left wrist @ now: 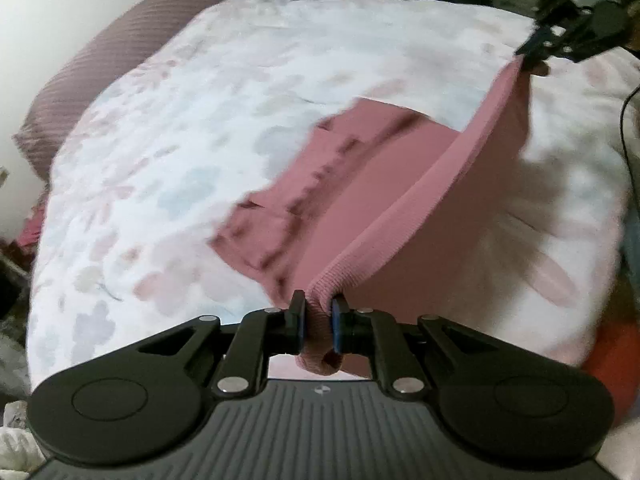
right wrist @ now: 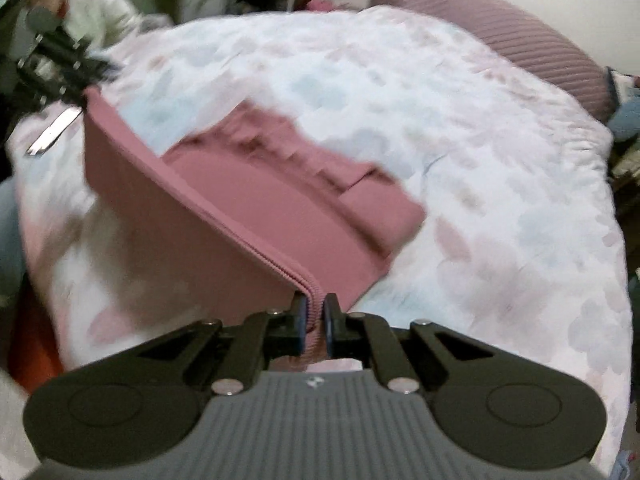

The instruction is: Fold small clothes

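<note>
A small pink garment (left wrist: 360,184) hangs over the floral bedspread, its ribbed hem stretched taut between both grippers. My left gripper (left wrist: 320,312) is shut on one corner of the ribbed hem, the fabric bunched between its pads. In the right wrist view my right gripper (right wrist: 314,312) is shut on the other corner of the same pink garment (right wrist: 256,208). The far part of the garment, wrinkled, still rests on the bed. Each gripper shows in the other's view: the right gripper (left wrist: 532,50) at the upper right, the left gripper (right wrist: 86,92) at the upper left.
The white floral bedspread (left wrist: 180,128) covers the bed. A mauve ribbed pillow (left wrist: 120,56) lies at the bed's far edge, also seen as the pillow (right wrist: 512,32). Clutter and clothes (right wrist: 100,4) crowd the area beyond the bed. A dark cable (left wrist: 628,128) runs along the right edge.
</note>
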Demonstrator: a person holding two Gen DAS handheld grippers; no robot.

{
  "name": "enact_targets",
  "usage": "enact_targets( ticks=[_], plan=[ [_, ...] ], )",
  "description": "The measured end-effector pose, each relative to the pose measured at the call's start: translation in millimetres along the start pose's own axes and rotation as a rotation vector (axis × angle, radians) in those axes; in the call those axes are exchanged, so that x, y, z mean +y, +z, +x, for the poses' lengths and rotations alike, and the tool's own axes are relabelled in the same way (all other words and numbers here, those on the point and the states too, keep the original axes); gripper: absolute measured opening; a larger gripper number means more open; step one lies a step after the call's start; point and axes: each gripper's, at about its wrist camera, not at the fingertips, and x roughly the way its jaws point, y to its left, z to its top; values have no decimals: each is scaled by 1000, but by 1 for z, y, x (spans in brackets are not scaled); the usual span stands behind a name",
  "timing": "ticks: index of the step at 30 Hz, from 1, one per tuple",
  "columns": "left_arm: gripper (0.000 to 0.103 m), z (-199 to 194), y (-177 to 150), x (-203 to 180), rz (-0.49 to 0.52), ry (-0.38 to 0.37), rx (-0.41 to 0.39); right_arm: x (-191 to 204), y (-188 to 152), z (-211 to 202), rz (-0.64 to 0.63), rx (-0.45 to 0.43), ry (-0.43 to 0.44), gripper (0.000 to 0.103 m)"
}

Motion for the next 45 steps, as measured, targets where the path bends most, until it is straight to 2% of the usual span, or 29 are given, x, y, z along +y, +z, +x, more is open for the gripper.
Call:
enact_targets(
  ticks=[6,10,15,20,24,27,28,30,34,38,40,43,45],
  plan=[
    [13,38,42,48,-36,40,3,-38,56,35,49,-39,-71,3],
    [13,73,67,81,-59,34,25,-67,92,80,68,-31,-73,3],
    [13,126,79,114,-106,-1,88,-104,125,149,119,9,-63,3],
    [13,196,77,141,-177,-43,148,-130,137,221,169,50,-29,3],
    [14,243,65,158,-286,-90,170,-142,135,277,210,92,-23,3],
    [25,265,56,164,-347,-90,183,-148,127,307,239,117,-14,6],
    [26,269,53,166,-364,-81,170,-151,126,316,253,117,-15,13],
    [32,268,47,170,-405,-76,136,-156,120,323,295,100,-24,19],
    [34,256,38,181,-475,-14,111,-161,111,320,339,73,-76,26],
    [41,231,26,185,-549,-15,94,-168,103,302,400,54,-156,29],
    [42,220,22,184,-589,-38,97,-170,97,287,452,47,-142,29],
    [55,194,6,176,-672,-102,70,-161,83,263,516,35,-87,31],
    [59,179,-6,169,-732,-143,40,-147,70,245,542,32,-65,37]
  ],
)
